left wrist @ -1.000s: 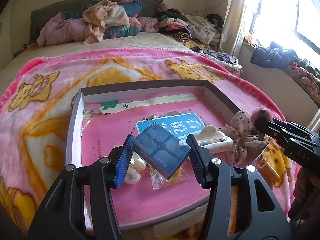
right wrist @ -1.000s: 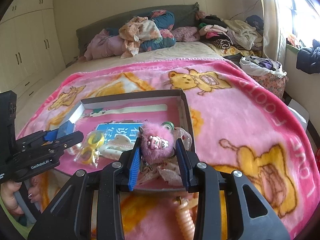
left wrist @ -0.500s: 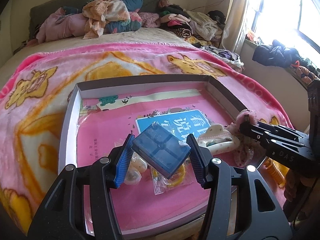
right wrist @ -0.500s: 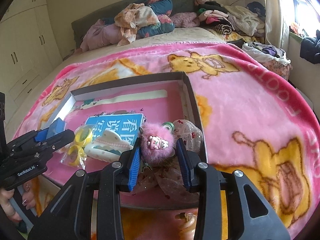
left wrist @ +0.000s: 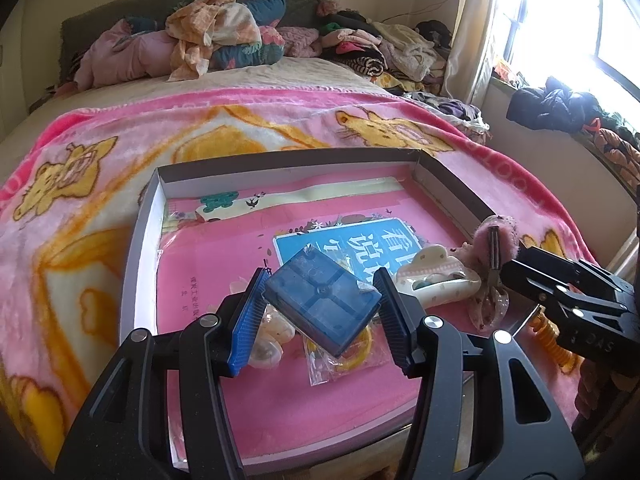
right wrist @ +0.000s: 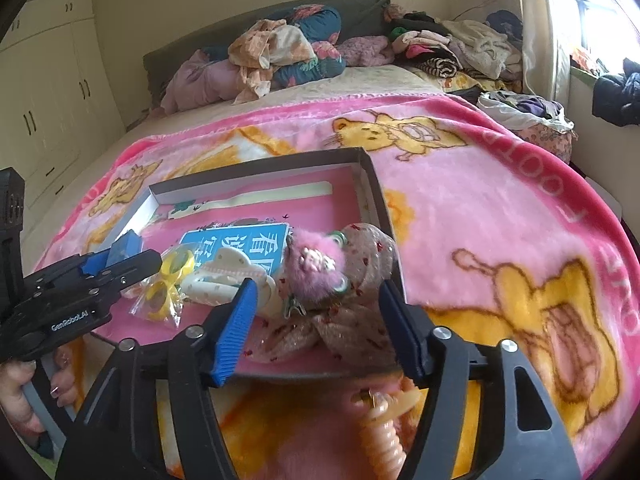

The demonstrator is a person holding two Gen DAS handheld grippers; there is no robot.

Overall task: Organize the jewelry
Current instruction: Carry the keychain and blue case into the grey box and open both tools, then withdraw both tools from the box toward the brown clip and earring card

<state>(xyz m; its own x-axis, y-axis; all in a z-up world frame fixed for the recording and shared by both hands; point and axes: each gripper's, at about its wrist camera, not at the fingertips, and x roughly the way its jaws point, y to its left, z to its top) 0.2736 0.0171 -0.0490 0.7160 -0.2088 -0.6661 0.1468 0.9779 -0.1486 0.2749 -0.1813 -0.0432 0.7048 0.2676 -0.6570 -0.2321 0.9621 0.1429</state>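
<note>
My left gripper (left wrist: 320, 300) is shut on a small blue plastic box (left wrist: 322, 302) and holds it above the front of the shallow pink-lined tray (left wrist: 280, 168). My right gripper (right wrist: 316, 312) is open. A fluffy pink hair clip (right wrist: 314, 262) lies just ahead of its fingers, on a beige dotted bow (right wrist: 360, 320) at the tray's right front corner. In the left wrist view the pink clip (left wrist: 496, 236) sits by the right gripper's tip. A cream claw clip (left wrist: 436, 280), bagged yellow rings (right wrist: 170, 280) and pearl pieces (left wrist: 268, 348) lie in the tray.
The tray (right wrist: 372, 184) rests on a pink cartoon blanket (right wrist: 500, 208) on a bed. A blue printed card (left wrist: 360, 240) lies flat in the tray. A coiled orange hair tie (right wrist: 380, 432) lies on the blanket in front of the tray. Clothes (left wrist: 224, 36) are piled at the headboard.
My right gripper has opened and let go of the fluffy pink clip, which now rests on the bow. The left gripper still holds the blue box, moved slightly closer over the tray.
</note>
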